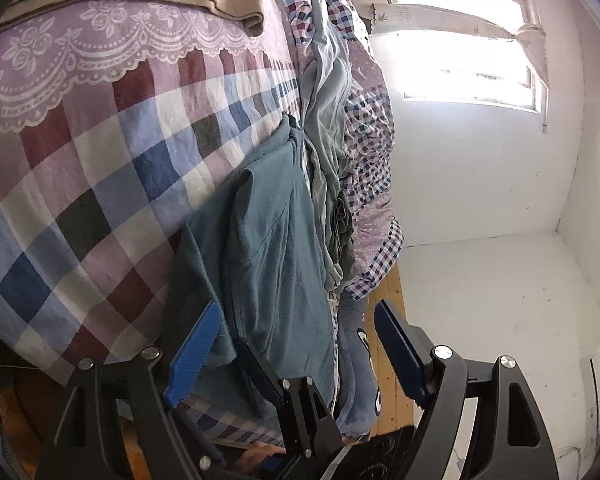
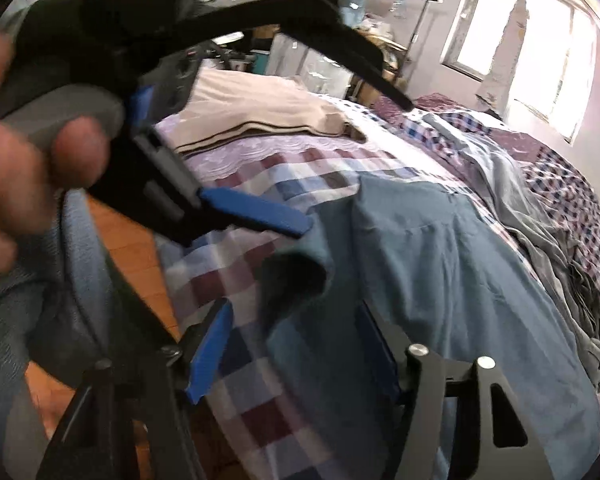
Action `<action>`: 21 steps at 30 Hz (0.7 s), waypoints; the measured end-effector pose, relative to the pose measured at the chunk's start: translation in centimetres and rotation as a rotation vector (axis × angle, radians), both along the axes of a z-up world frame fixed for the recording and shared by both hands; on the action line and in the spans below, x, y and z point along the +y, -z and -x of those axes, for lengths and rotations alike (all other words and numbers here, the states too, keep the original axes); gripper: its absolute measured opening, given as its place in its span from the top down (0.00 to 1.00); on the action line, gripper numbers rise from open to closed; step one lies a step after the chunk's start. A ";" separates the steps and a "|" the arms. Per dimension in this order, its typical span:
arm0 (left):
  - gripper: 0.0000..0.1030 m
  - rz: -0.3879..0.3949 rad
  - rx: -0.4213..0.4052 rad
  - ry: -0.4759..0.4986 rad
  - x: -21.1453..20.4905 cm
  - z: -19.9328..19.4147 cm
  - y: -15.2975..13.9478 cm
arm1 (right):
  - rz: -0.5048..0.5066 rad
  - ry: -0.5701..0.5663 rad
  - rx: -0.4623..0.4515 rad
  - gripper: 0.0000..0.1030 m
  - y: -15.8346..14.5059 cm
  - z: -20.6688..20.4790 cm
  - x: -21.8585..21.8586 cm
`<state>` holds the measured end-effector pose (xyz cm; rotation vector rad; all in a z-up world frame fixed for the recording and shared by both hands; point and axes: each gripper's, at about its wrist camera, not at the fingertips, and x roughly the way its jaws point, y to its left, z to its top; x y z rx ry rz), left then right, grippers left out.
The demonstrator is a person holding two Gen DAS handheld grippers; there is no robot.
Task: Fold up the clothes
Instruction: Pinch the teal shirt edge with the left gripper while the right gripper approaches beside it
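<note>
A teal garment (image 2: 440,280) lies spread on the checked bedspread (image 2: 260,400), one corner curled up near the bed's edge. The right gripper (image 2: 300,348) stands with its blue fingers (image 2: 210,354) wide apart — one beside the cloth, one under it. The left gripper (image 2: 256,216), held by a hand (image 2: 24,160), reaches in from the upper left, its blue finger touching the garment's edge. A folded beige cloth (image 2: 260,108) rests further back — grey clothes (image 2: 540,216) are heaped at right.

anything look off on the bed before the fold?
Mostly one thing: the teal shirt is not flat. Its near corner is curled up off the checked bedspread, by the left gripper. A rumpled grey garment lies heaped along its far side. The folded beige piece looks tidy.
</note>
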<state>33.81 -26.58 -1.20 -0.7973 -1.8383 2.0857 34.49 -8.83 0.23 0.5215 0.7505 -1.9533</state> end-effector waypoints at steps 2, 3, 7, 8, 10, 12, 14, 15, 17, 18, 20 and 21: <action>0.20 -0.001 0.001 -0.004 -0.1 -0.6 0.0 | 0.005 0.010 0.010 0.49 -0.1 0.2 -0.2; 0.20 -0.001 0.000 -0.009 -0.2 -0.7 0.0 | 0.003 0.012 0.017 0.54 0.0 0.2 -0.4; 0.20 0.018 -0.036 -0.038 -0.5 -1.2 0.2 | -0.001 0.016 0.021 0.79 0.1 0.6 -0.7; 0.20 0.031 -0.066 -0.053 -0.7 -1.3 0.4 | 0.001 0.017 0.014 0.85 0.1 0.7 -0.7; 0.20 0.037 -0.099 -0.065 -0.9 -1.4 0.8 | 0.008 0.016 -0.005 0.90 0.0 1.0 -0.5; 0.20 0.071 -0.159 -0.060 -0.7 -1.3 1.1 | 0.022 0.020 -0.028 0.96 -0.1 1.3 -0.3; 0.20 0.101 -0.200 -0.052 -0.4 -1.1 1.4 | 0.039 0.024 -0.049 0.97 -0.4 1.7 -0.1; 0.20 0.107 -0.215 -0.048 -0.4 -1.1 1.5 | 0.047 0.024 -0.054 0.97 -0.6 1.8 0.0; 0.20 0.113 -0.233 -0.043 -0.3 -1.1 1.8 | 0.061 0.020 -0.065 0.97 -0.9 1.8 0.0; 0.20 0.105 -0.237 -0.040 -0.2 -1.1 2.0 | 0.067 0.015 -0.068 0.97 -1.1 1.8 0.0; 0.20 0.087 -0.235 -0.032 -0.2 -1.1 2.4 | 0.077 0.000 -0.079 0.97 -1.4 1.5 0.0; 0.20 0.078 -0.233 -0.027 -0.1 -1.1 2.5 | 0.077 -0.017 -0.090 0.97 -1.5 1.3 -0.1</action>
